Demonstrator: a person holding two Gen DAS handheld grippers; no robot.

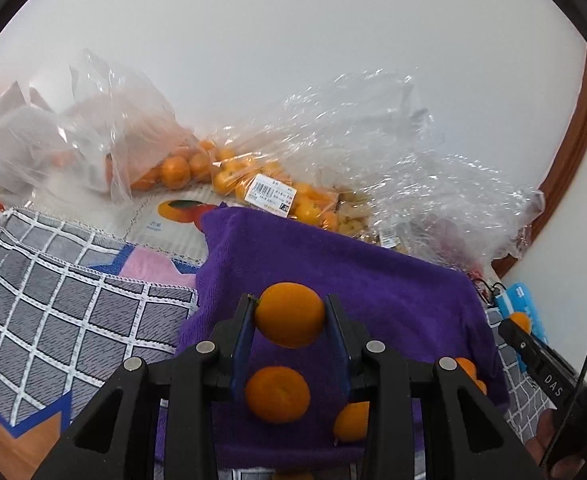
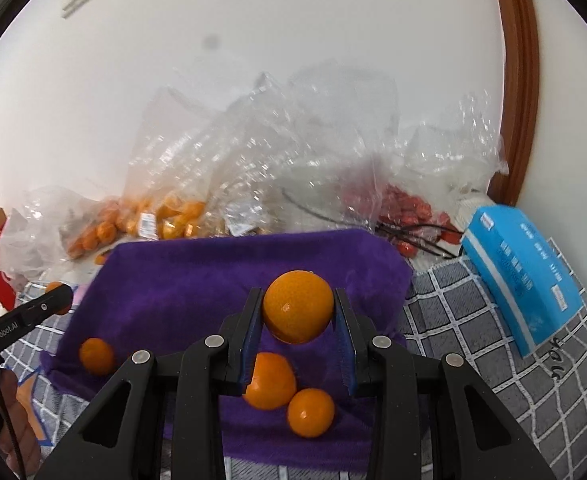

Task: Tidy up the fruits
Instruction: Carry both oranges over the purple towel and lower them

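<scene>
My left gripper (image 1: 289,307) is shut on a small orange (image 1: 289,316), held above a purple towel (image 1: 373,276). Three loose oranges lie on the towel below it, the nearest one (image 1: 277,394) just under the jaws. In the right wrist view my right gripper (image 2: 298,300) is shut on another orange (image 2: 298,307) over the same purple towel (image 2: 181,280), with loose oranges (image 2: 310,412) beneath. Each view shows the other gripper at its edge, carrying its orange.
Clear plastic bags of oranges (image 1: 181,168) and crumpled wrap lie behind the towel against the white wall. A bag of red fruit (image 2: 405,208) and a blue box (image 2: 521,268) sit at the right. A grey checked cloth (image 1: 53,300) covers the table.
</scene>
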